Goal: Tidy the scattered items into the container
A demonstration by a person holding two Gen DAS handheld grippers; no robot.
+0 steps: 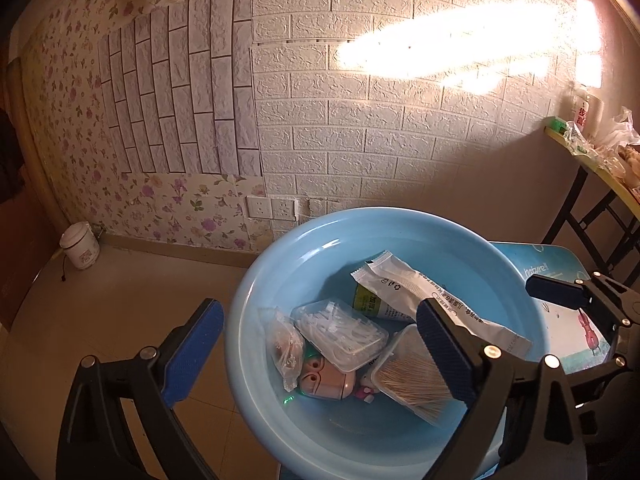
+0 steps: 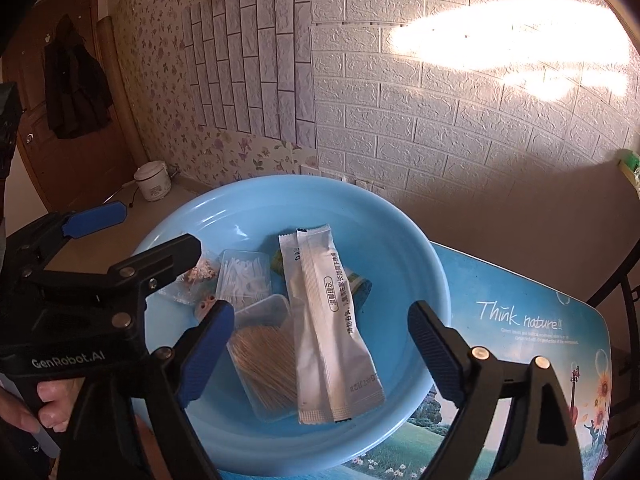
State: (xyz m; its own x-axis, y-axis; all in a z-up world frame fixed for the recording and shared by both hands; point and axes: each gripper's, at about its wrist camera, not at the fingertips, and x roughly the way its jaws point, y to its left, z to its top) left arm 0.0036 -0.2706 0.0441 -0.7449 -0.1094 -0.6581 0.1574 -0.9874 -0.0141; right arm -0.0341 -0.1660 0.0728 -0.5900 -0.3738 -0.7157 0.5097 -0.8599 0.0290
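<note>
Left wrist view: you hold the left gripper [image 1: 320, 344] with its jaws spread wide and nothing between the pads. One round, smooth blue plastic basin [image 1: 256, 300] sits on the surface [image 1: 560, 264], a printed blue top. Inside the basin, count: one long white foil sachet [image 1: 404, 284] lying diagonally, one green-labelled tube [image 1: 366, 300] partly under it, one clear hinged box of white floss picks [image 1: 340, 330], one clear box of wooden toothpicks [image 1: 408, 388], one crinkled clear bag [image 1: 284, 348], one pink toy [image 1: 324, 380] and one small pink-and-white figure [image 1: 366, 392]. The toothpick box lies just beside your right-hand finger. The right gripper [image 1: 560, 292] shows at the surface's right edge.

Right wrist view: your right gripper [image 2: 320, 340] also stands wide apart, gripping nothing. The sachet [image 2: 332, 320] lies loose directly between and below its fingers, resting across the toothpick box [image 2: 264, 360] in the basin [image 2: 400, 240]. The floss-pick box [image 2: 244, 276] sits beyond, toward the basin's far left. The left gripper [image 2: 152, 232] hangs over the basin's left rim.
</note>
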